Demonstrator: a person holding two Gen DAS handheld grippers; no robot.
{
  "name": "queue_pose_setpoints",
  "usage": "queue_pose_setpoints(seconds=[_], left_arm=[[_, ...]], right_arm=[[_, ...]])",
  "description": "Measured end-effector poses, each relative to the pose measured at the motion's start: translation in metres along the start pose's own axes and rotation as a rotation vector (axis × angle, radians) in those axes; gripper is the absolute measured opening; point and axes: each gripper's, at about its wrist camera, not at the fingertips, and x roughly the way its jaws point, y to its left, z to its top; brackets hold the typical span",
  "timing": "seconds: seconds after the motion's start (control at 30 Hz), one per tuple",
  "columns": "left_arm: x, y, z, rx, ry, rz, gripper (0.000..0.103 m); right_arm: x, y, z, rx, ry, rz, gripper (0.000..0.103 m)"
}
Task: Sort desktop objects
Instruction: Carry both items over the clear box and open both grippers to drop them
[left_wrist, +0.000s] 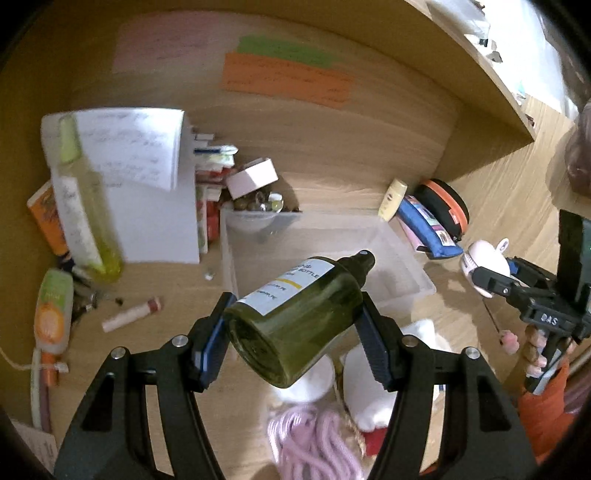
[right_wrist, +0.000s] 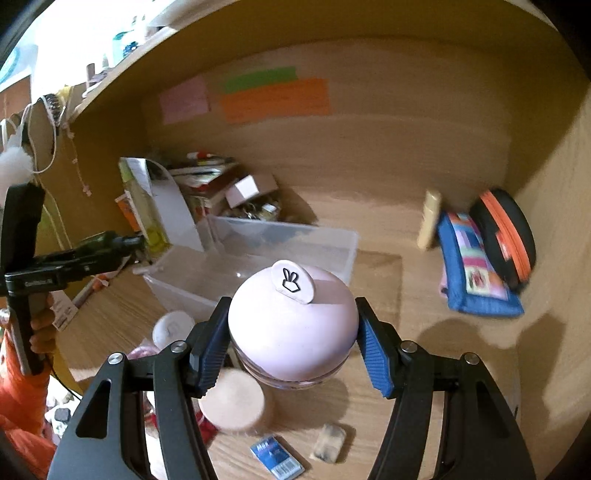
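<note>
Bottle (left_wrist: 295, 317), dark green with a white label, is clamped across its body by the left claw (left_wrist: 295, 332), held above the near edge of the clear plastic bin (left_wrist: 406, 258) with its cap toward 12 o'clock. The right claw (right_wrist: 291, 332) grips a pink round jar (right_wrist: 291, 317) just short of the same bin at 12 o'clock. Both loads look mid-carry; next each needs lowering into the bin before the claws let go.

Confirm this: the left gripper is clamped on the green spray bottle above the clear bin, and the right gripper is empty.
Not quite. The right gripper is not empty: the right wrist view shows it clamped on a pink dome-lidded jar. The left gripper does hold the green spray bottle above the clear bin.
</note>
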Motion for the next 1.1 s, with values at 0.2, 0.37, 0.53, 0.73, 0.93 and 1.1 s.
queue_pose_setpoints(seconds=[0.2,0.37,0.53,0.73,0.93,1.1], left_arm=[[0.031,-0.005,0.023,0.025,0.032,0.032,0.064],[0.065,-0.002,0.032,0.033,0.093,0.047,0.064],[0.096,-0.005,0.033,0.048,0.16,0.053,0.064],[0.122,-0.007,0.036,0.081,0.199,0.07,0.064],[0.145,-0.01,0.033,0.112,0.25,0.071,0.064],[0.152,-0.015,0.031,0.149,0.256,0.093,0.064]], right_arm=[[0.018,0.01,0.019,-0.029,-0.001,0.019,0.06],[0.044,0.011,0.031,-0.044,0.052,0.021,0.06],[0.079,0.01,0.035,-0.054,0.122,0.027,0.06],[0.119,0.005,0.039,-0.065,0.215,0.031,0.06],[0.148,0.007,0.039,-0.107,0.285,0.031,0.06],[0.166,0.012,0.035,-0.132,0.338,0.022,0.06]])
